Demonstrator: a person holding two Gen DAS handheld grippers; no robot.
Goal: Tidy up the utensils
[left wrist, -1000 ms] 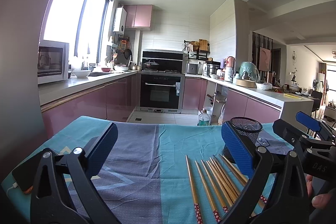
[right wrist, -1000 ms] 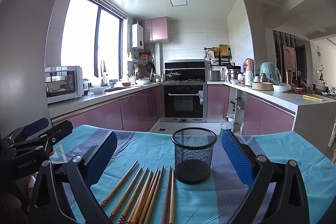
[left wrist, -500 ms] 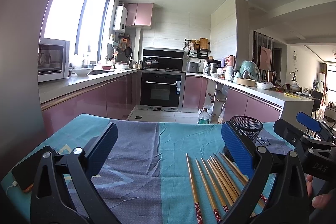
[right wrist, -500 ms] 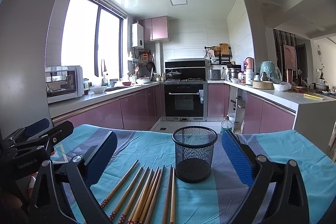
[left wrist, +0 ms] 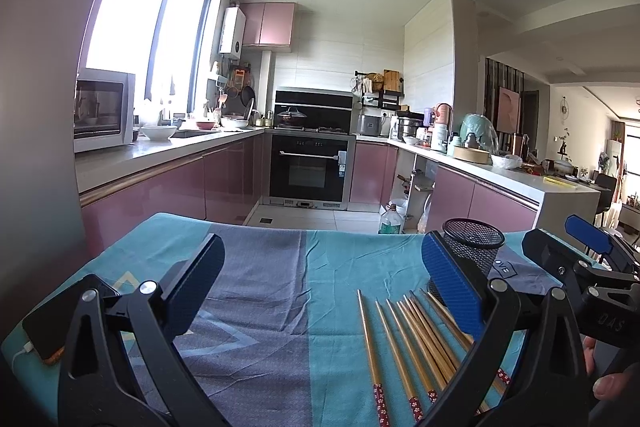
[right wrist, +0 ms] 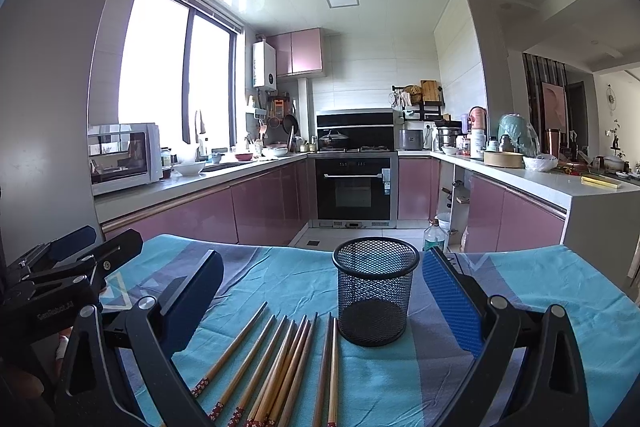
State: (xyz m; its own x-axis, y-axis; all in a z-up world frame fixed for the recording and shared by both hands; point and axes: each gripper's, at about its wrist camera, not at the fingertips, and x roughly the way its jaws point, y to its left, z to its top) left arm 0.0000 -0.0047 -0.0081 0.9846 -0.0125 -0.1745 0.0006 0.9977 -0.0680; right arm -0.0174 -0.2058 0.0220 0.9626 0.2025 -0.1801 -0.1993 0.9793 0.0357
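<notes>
Below the right gripper [right wrist: 320, 301], chopsticks [right wrist: 280, 359] are lying lengthwise between its wide-open, empty jaws; the left gripper [left wrist: 320, 283] is likewise gaping empty.

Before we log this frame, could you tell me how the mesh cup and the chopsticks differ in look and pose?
The mesh cup is black wire mesh; the chopsticks are light brown wood with red patterned ends. The mesh cup stands upright, while the chopsticks lie flat, fanned side by side. The mesh cup is a single item with nothing visible inside; the chopsticks are many, all outside it to its left. Both rest on the blue tablecloth, untouched by either open gripper.
</notes>
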